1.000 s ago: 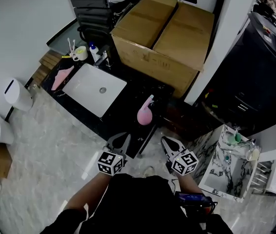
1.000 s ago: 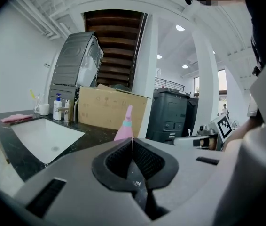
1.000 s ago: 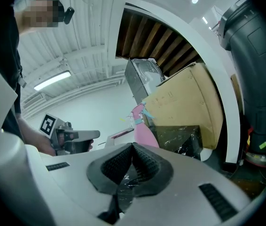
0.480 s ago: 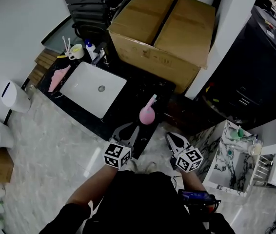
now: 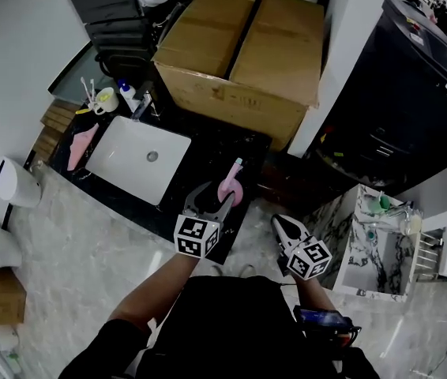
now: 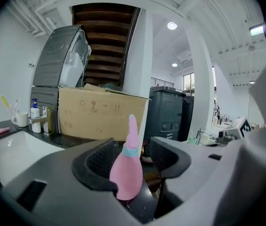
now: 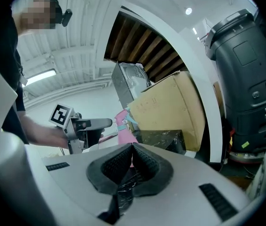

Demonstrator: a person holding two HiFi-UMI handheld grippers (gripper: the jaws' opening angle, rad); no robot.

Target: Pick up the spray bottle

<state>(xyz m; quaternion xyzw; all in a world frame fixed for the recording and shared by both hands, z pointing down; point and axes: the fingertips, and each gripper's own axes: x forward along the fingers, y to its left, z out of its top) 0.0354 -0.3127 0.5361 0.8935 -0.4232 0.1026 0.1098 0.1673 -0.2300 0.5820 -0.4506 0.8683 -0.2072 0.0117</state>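
While the left gripper [image 5: 210, 198] jaws are opening wide, the bottle [image 6: 127, 171] is standing in the gap between them. The pads aren't pressing on it, and it's sitting nearer the left jaw. It's standing upright on the black counter [image 5: 208, 150] near the front edge, long axis vertical, nozzle pointing up, straight ahead of the jaws. The right gripper [image 5: 285, 229] is hanging off to the right past the counter edge, jaws pressed together on nothing, well apart from the bottle. Left is the nearer one, so the call is looking like: go straight in, level, then close on the belly.
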